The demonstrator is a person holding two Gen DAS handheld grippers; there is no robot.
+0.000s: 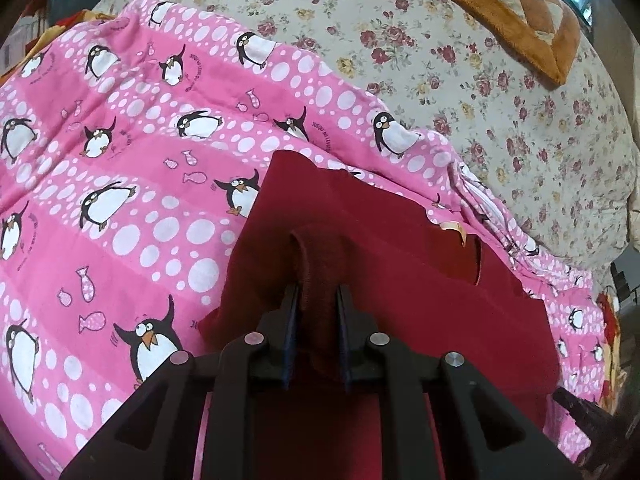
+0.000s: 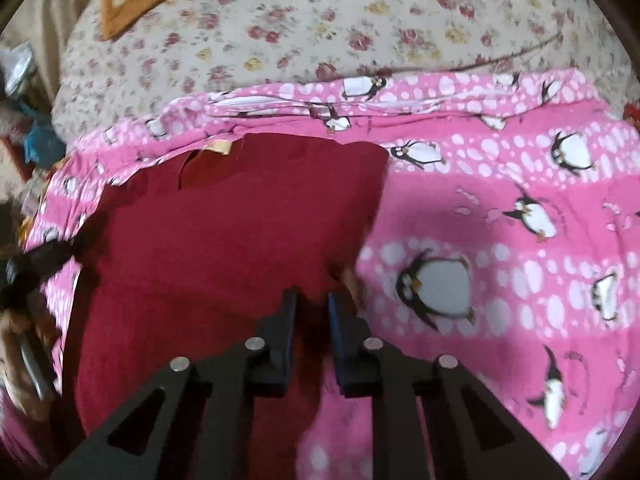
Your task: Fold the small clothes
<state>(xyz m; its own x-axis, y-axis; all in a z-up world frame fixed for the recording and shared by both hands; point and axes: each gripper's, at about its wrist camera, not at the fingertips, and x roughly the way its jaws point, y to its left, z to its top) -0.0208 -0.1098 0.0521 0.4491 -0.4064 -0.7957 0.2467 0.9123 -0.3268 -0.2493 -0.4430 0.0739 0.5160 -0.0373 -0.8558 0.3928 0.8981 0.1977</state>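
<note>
- Dark red garment (image 1: 400, 248) lies spread on a pink penguin-print sheet (image 1: 120, 160), which covers a bed; a cream floral bedspread (image 1: 440, 60) shows beyond the pink sheet's far edge.
- Left hand-held gripper (image 1: 318, 292) is clamped on a raised fold of the garment: a ribbed hem loop stands up between the two jaws, cloth pinched from both sides.
- In the left wrist view the rest of the garment runs ahead and to the right of the jaws; a slit and a small tan label (image 1: 454, 227) sit near its far right edge.
- Right hand-held gripper (image 2: 312, 300) has its jaws drawn together on the garment's edge, at the border where red cloth meets pink sheet. Red cloth fills the gap between the pads; the frame is blurred, so how much cloth is caught is unclear.
- In the right wrist view the garment (image 2: 224, 232) spreads ahead and to the left of the jaws; pink sheet (image 2: 500, 240) lies to the right.
- Same tan label (image 2: 220, 146) is visible at the garment's far edge, close to the bunched rim of the pink sheet.
- Orange-bordered blanket (image 1: 516, 16) lies on the floral bedspread, well apart from the garment.
- Part of the other gripper shows at the left edge of the right wrist view, blurred.
</note>
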